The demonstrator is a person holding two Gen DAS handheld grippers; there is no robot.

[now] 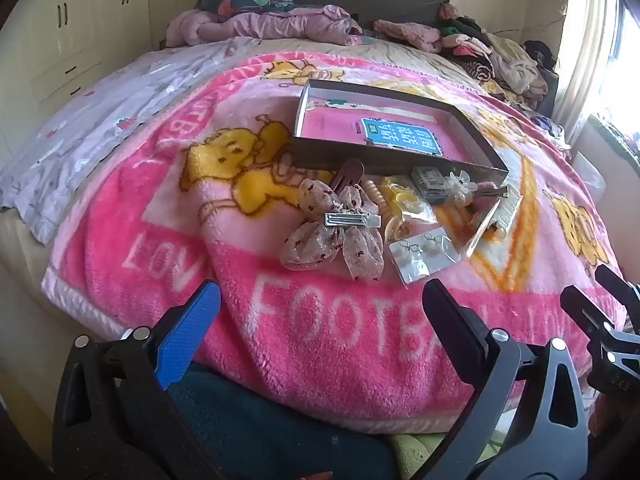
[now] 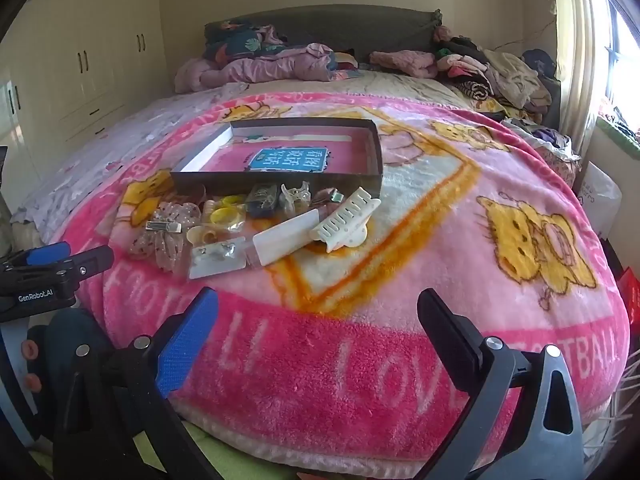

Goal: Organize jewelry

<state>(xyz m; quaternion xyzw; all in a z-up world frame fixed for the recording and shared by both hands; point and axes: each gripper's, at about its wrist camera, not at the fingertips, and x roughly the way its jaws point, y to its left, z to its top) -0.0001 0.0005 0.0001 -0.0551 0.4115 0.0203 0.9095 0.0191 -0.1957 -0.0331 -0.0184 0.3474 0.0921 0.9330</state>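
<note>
At lower left of the left view, the left gripper (image 1: 320, 312) hangs with jaws wide, empty, short of the pile. Centre frame: bow clip (image 1: 334, 228), earring card (image 1: 424, 254), white claw clip (image 2: 346, 222), all heaped on the blanket (image 1: 320, 340) just beside the box (image 1: 400, 168), likely staged for sorting in. Right gripper (image 2: 318, 312) likewise spread wide, holding nothing.
</note>
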